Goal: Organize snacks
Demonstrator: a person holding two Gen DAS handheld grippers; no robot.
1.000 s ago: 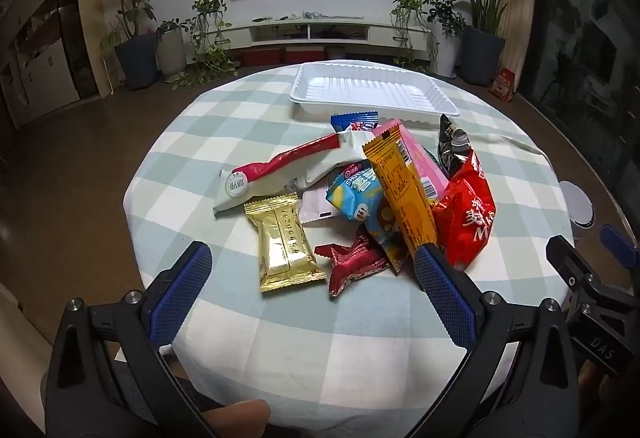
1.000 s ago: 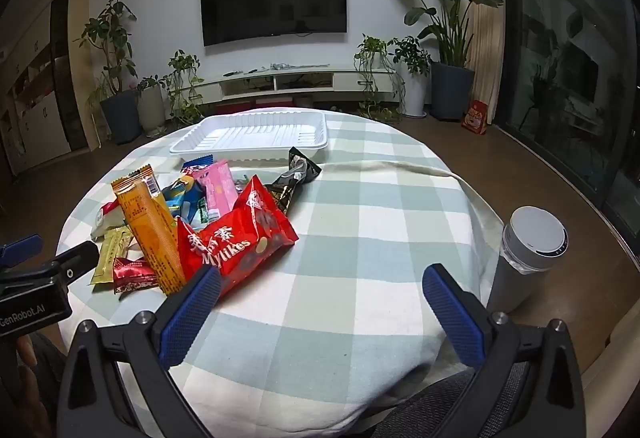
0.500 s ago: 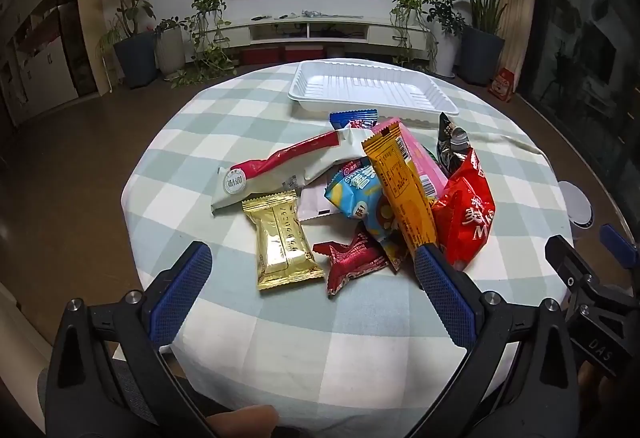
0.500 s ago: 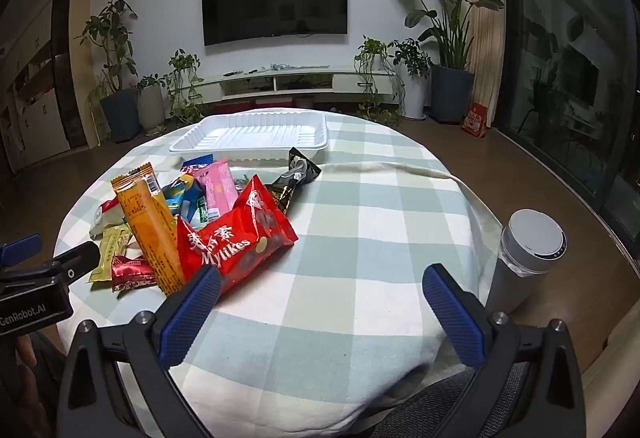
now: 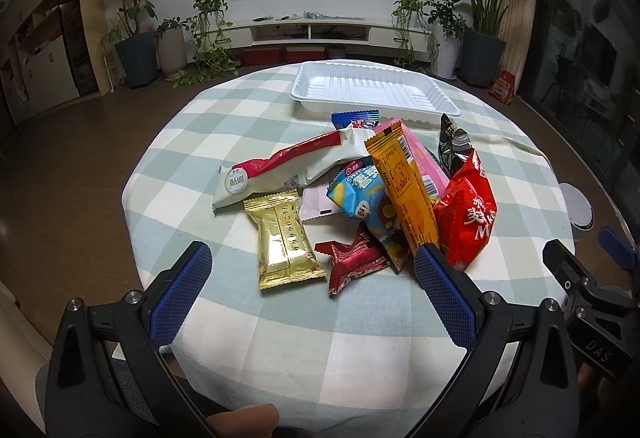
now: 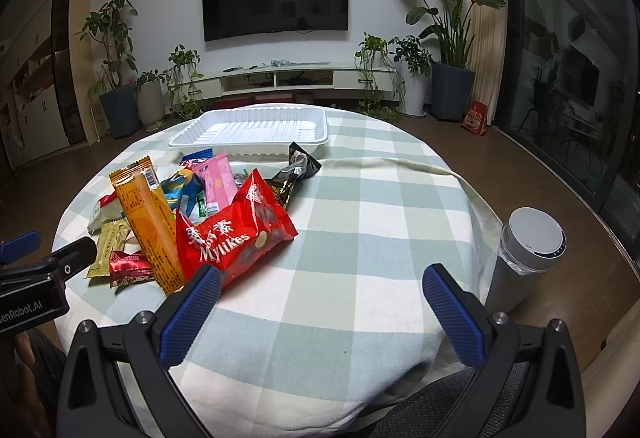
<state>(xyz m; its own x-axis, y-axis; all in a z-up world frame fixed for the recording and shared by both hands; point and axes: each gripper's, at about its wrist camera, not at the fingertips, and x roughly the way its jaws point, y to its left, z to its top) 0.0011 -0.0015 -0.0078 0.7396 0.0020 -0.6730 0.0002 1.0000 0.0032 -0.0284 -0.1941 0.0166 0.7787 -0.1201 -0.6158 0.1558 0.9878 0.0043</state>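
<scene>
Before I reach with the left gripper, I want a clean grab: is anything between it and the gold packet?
Nothing visible. The open left gripper faces the gold packet across bare tablecloth; a red wrapper lies beside it.

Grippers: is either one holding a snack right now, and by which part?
Nothing is held. The left gripper and right gripper both hover with jaws wide open, short of the snack pile; the white tray has nothing in it.
</scene>
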